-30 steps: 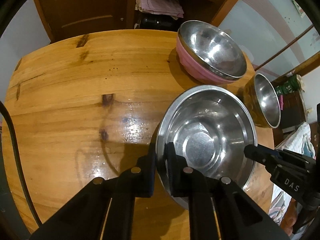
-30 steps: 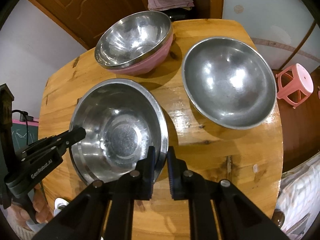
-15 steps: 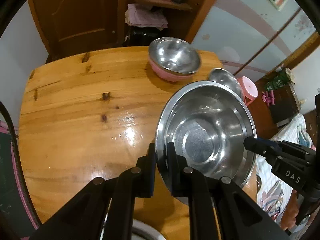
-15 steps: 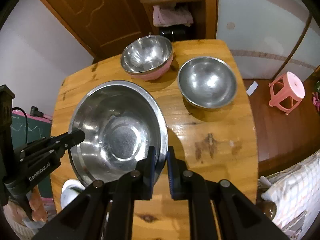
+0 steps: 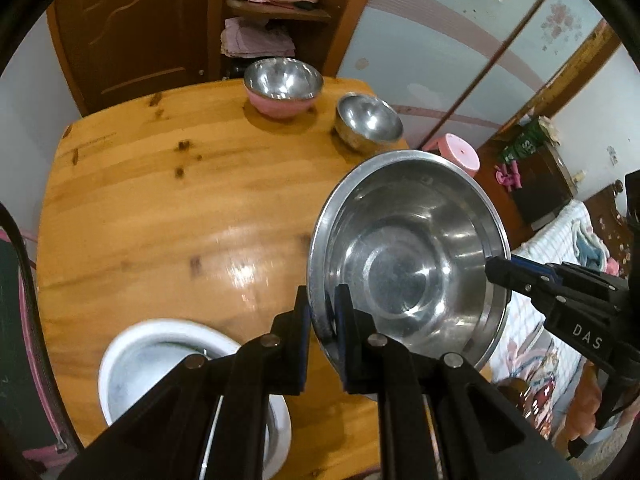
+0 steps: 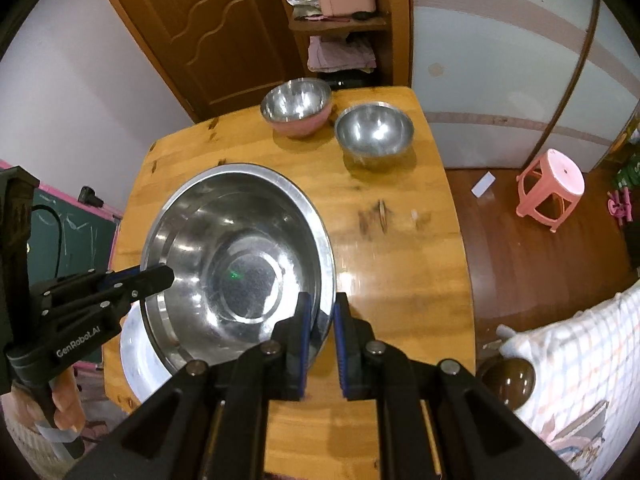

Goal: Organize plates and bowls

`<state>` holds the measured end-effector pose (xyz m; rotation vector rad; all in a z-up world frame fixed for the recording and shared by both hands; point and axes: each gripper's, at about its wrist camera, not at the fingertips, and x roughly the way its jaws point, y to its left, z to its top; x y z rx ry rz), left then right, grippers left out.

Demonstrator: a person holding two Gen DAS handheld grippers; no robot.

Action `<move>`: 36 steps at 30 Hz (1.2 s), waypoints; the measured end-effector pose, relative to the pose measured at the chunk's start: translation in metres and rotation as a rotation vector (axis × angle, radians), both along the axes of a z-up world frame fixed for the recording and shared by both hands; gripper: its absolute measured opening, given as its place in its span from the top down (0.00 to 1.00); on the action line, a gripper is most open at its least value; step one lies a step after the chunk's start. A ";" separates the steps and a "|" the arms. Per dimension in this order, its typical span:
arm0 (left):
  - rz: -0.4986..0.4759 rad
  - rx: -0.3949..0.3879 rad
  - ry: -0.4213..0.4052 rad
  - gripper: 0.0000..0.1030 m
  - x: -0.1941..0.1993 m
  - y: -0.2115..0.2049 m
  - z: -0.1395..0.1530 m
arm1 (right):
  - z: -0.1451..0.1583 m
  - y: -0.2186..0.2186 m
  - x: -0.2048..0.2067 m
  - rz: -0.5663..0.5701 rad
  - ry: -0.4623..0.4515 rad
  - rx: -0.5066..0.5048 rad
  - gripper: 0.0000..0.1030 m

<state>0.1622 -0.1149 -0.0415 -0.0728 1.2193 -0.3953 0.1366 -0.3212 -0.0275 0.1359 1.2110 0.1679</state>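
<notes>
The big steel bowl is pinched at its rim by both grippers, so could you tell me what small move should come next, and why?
Probably carry the big steel bowl toward the white dish at the table's near edge, keeping it level. The left gripper and right gripper clamp opposite rims, and the dish looks wide enough to nest it.

A wide steel bowl [image 6: 240, 256] hangs tilted above the bench; a pink bowl [image 6: 298, 110] and a smaller steel bowl [image 6: 374, 132] sit at twelve o'clock.
</notes>
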 end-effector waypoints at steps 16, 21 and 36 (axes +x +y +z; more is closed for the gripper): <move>-0.005 0.033 0.136 0.90 -0.051 -0.011 -0.097 | -0.086 0.004 -0.053 -0.007 0.122 -0.079 0.90; -0.012 0.041 0.162 0.89 -0.052 -0.016 -0.115 | -0.105 0.003 -0.055 -0.012 0.165 -0.078 0.90; -0.031 0.054 0.166 0.89 -0.050 -0.020 -0.120 | -0.116 0.005 -0.057 -0.006 0.176 -0.097 0.90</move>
